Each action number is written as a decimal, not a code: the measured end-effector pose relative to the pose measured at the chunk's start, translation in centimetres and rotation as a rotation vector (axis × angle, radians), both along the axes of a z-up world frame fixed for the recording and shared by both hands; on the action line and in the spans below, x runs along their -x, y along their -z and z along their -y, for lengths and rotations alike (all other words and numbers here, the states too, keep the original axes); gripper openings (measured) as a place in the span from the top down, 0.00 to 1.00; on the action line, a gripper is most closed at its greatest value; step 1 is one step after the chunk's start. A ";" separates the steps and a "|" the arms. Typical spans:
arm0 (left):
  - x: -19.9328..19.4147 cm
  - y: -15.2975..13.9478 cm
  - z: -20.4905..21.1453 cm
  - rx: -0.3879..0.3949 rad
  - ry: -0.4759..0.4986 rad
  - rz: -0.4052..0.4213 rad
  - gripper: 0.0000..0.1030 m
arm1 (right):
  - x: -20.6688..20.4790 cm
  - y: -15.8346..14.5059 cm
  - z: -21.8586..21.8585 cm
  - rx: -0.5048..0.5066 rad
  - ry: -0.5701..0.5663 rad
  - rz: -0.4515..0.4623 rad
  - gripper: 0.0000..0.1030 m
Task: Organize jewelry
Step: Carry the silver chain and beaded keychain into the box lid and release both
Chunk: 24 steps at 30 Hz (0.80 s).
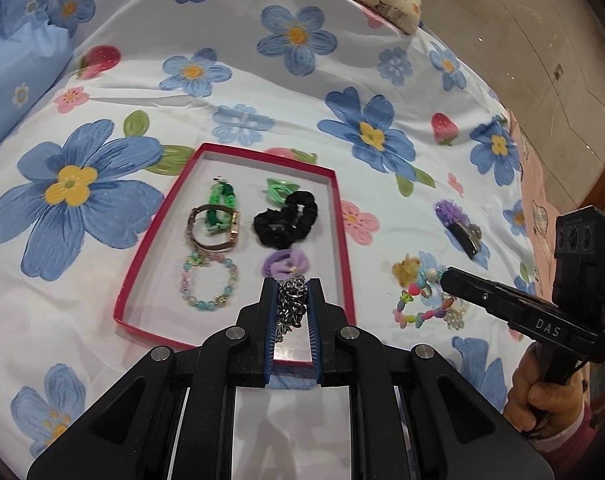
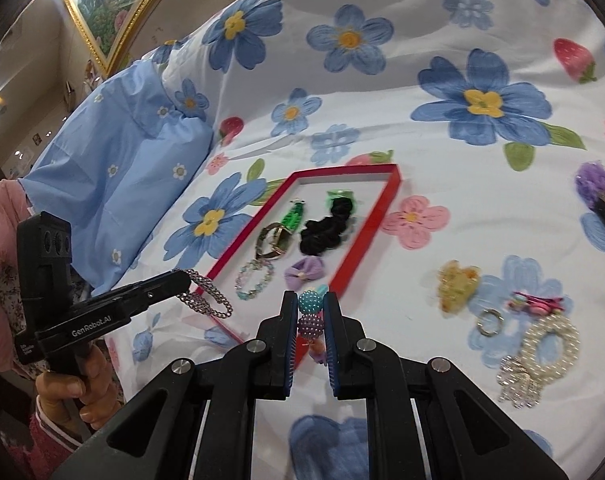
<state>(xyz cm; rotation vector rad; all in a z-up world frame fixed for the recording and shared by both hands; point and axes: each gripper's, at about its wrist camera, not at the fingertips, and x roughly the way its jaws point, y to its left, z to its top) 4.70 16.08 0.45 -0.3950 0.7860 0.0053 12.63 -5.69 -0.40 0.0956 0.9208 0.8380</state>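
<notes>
The bed (image 1: 262, 92) with its flowered sheet carries the red tray (image 1: 344, 240), where a watch (image 1: 214, 232) and a black scrunchie (image 1: 286, 220) already lie. My left gripper (image 1: 294, 296) has its jaws closed on the silver chain (image 1: 290, 304) above the tray's near end, and my right gripper (image 2: 311, 312) has its jaws closed on the colourful bead bracelet (image 2: 311, 312) just beside the tray's near right corner. I think I should lower each piece onto a bare place of the tray floor before releasing, so nothing tangles.
</notes>
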 end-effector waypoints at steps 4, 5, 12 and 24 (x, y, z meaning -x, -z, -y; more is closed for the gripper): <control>-0.4 0.4 -0.7 0.006 -0.008 -0.007 0.88 | -0.2 -0.2 -2.0 -0.009 -0.032 0.001 0.88; -0.6 0.6 -1.0 0.011 -0.009 -0.010 0.88 | -0.2 -0.3 -2.4 -0.011 -0.039 0.001 0.88; -1.8 2.3 -2.4 0.050 -0.011 -0.041 0.88 | -0.6 0.9 -6.3 -0.004 -0.098 -0.019 0.88; -2.5 6.3 -4.9 0.059 -0.054 -0.126 0.88 | -2.1 5.5 -9.6 0.109 -0.129 -0.076 0.88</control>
